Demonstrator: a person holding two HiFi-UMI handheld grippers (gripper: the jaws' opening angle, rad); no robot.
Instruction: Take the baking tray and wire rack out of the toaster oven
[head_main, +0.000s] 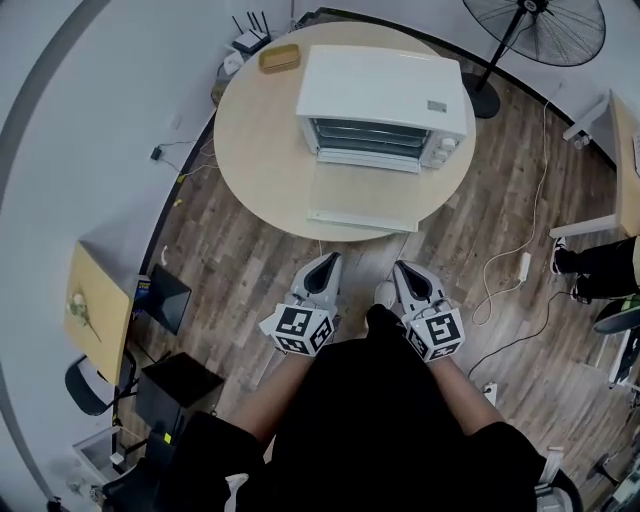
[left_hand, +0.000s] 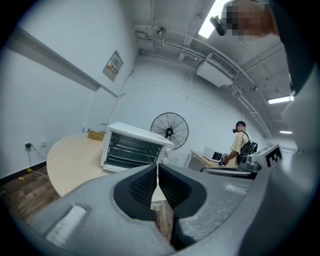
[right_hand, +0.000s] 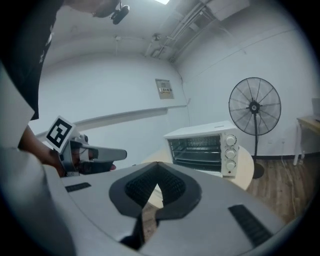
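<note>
A round table (head_main: 250, 150) carries a white toaster oven (head_main: 385, 85) with its door (head_main: 365, 195) folded down flat. The wire rack (head_main: 368, 135) sits inside. The left gripper (head_main: 328, 260) and right gripper (head_main: 405, 268) hang short of the table, both closed and empty.

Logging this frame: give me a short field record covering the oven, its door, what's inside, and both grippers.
setting: round table on a wooden floor
toaster oven: white, on the table, opening toward the person
door: folded down, open
inside: wire rack in place; baking tray cannot be told apart
left gripper: jaws together, empty, short of the table
right gripper: jaws together, empty, short of the table
task state: nothing taken out yet
</note>
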